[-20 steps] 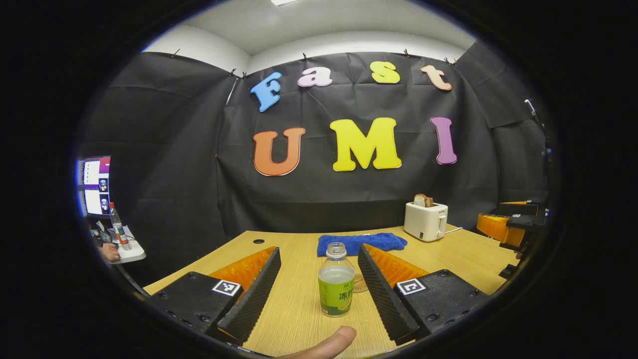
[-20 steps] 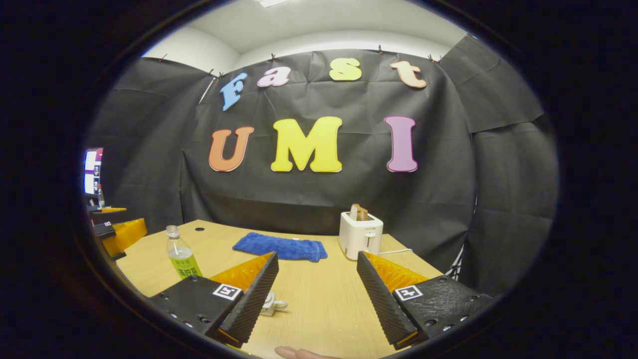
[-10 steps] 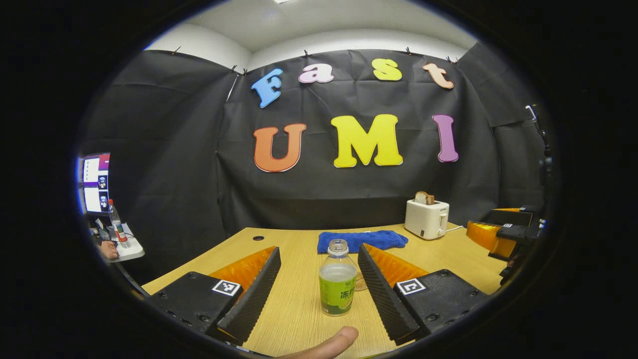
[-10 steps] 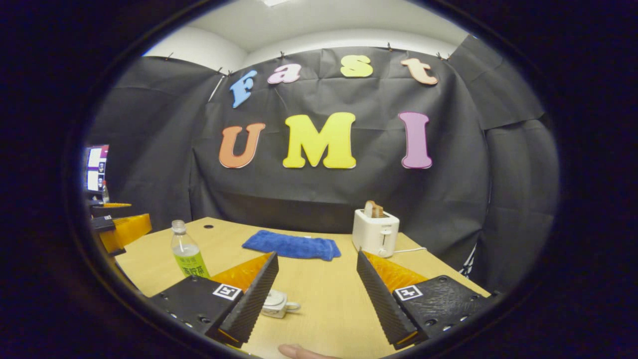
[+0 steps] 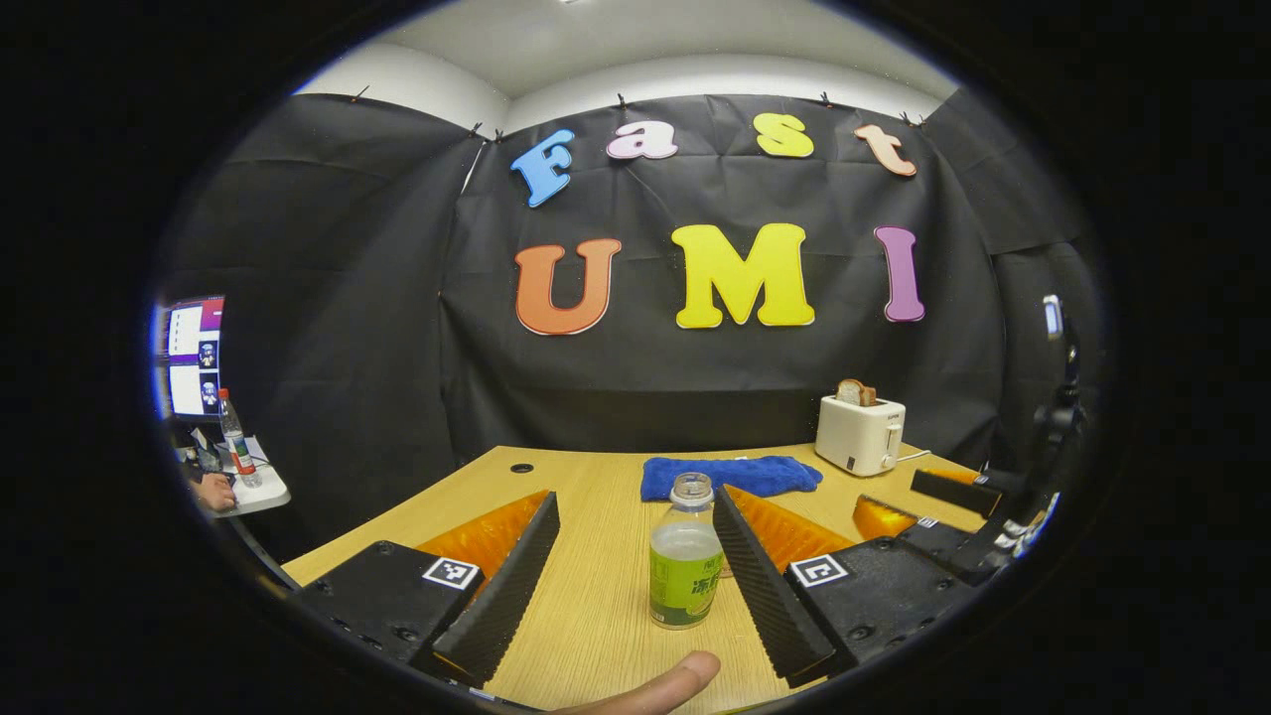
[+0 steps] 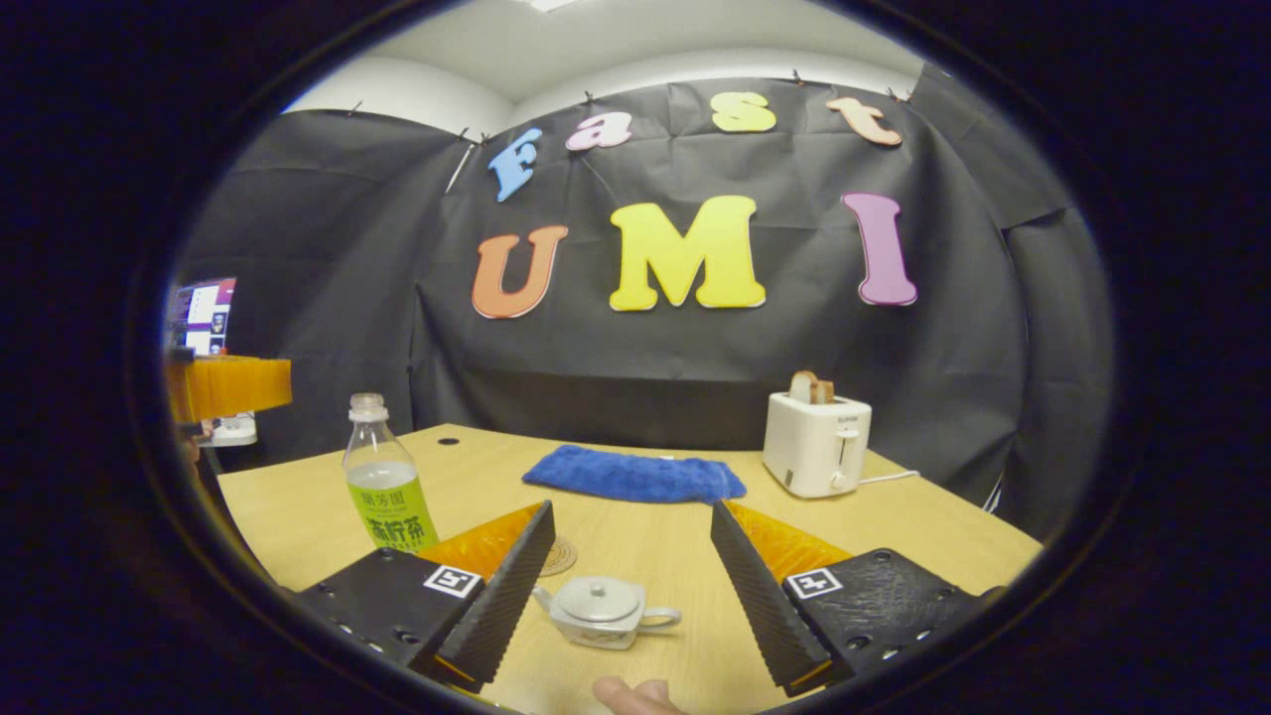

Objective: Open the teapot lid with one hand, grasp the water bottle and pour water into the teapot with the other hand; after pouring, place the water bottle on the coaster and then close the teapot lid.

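Pale wood table (image 5: 586, 616) under my left gripper (image 5: 635, 586), its fingers spread wide with the uncapped water bottle (image 5: 685, 566) standing upright between them, nearer the right finger, touching neither.

In the right gripper view my right gripper (image 6: 631, 581) is also wide apart; the lidded teapot (image 6: 601, 611) sits between its fingers, the coaster (image 6: 556, 556) just behind, bottle farther left.

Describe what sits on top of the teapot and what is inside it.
A lid with a small knob sits on the teapot, closing it. Because the lid covers the opening, the inside is hidden, so whether it holds water cannot be told.
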